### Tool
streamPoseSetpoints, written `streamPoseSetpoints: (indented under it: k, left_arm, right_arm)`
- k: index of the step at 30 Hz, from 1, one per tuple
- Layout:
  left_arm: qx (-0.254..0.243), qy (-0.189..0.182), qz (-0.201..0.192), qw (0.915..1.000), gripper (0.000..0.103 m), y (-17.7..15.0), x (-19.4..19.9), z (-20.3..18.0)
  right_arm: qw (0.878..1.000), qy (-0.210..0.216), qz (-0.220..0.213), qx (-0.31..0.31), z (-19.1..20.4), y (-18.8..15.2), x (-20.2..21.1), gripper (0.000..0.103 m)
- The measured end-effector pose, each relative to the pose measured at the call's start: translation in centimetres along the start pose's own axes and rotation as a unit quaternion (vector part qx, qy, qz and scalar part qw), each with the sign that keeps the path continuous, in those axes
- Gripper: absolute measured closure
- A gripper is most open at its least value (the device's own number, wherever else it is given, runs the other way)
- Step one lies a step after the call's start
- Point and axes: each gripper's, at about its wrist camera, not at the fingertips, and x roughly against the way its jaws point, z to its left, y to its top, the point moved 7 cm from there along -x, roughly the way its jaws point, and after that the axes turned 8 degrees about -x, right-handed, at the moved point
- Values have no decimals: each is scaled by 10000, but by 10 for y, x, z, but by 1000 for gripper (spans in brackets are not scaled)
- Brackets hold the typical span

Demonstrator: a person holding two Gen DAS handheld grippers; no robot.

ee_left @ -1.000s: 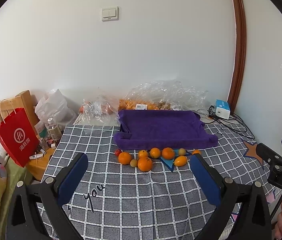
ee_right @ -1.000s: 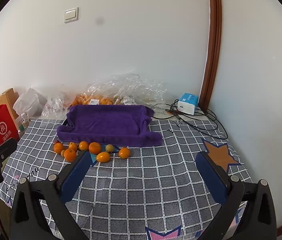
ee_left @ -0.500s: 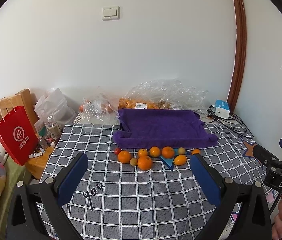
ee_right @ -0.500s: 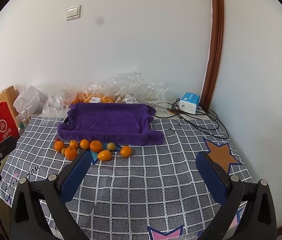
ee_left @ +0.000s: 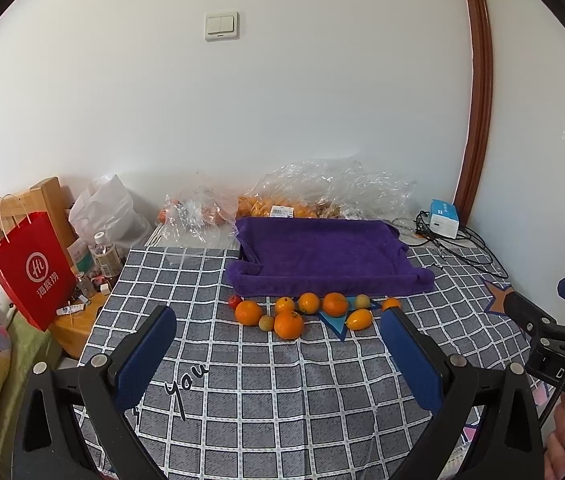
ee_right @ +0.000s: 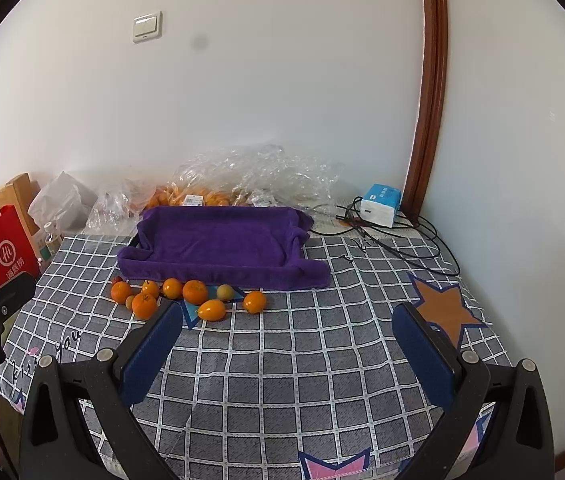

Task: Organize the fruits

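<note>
Blue-padded black fingers of the left tool (ee_left: 278, 350) stand wide apart, empty, above the grey checked tablecloth (ee_left: 282, 400); the right tool (ee_right: 288, 346) is likewise spread and empty, nearer the table's right edge. Beyond both, a loose row of round orange citrus fruits (ee_left: 288, 324) runs left to right, with an oval yellow-orange fruit (ee_left: 359, 319) lying lengthwise along the row. Just behind sits a purple towel-lined tray (ee_left: 322, 256), nothing inside. Crinkled clear plastic bags (ee_left: 322, 188) holding more orange fruit rest at the table's far edge.

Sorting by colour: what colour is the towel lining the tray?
Purple towel; right wrist view shows it best.
</note>
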Motion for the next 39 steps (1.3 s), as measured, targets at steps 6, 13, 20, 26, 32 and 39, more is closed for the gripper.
streamPoseSetpoints:
  k: [6,13,20,26,32,39]
  left_arm:
    - [20,7,26,10000,0,-1,0,1]
    - [21,-18,20,10000,0,-1,0,1]
    - [41,-12,33,10000,0,-2,-1,1]
    - [51,-39,33,10000,0,-3,-1,1]
    - [47,-52,33,10000,0,-4,-2,0]
    - [35,-52,20,10000,0,-5,-4,0]
  right_arm:
    - [10000,-1,-2,-12,0,0,0,0]
    - [10000,-17,1,-6,0,-1,1,0]
    - [10000,22,-24,-43,0,0,2,0]
    - [10000,18,-52,-38,1,0,3,0]
    - [10000,11,-47,-5,2,-2,4,0]
    - [10000,24,-30,31,6,-5,2,0]
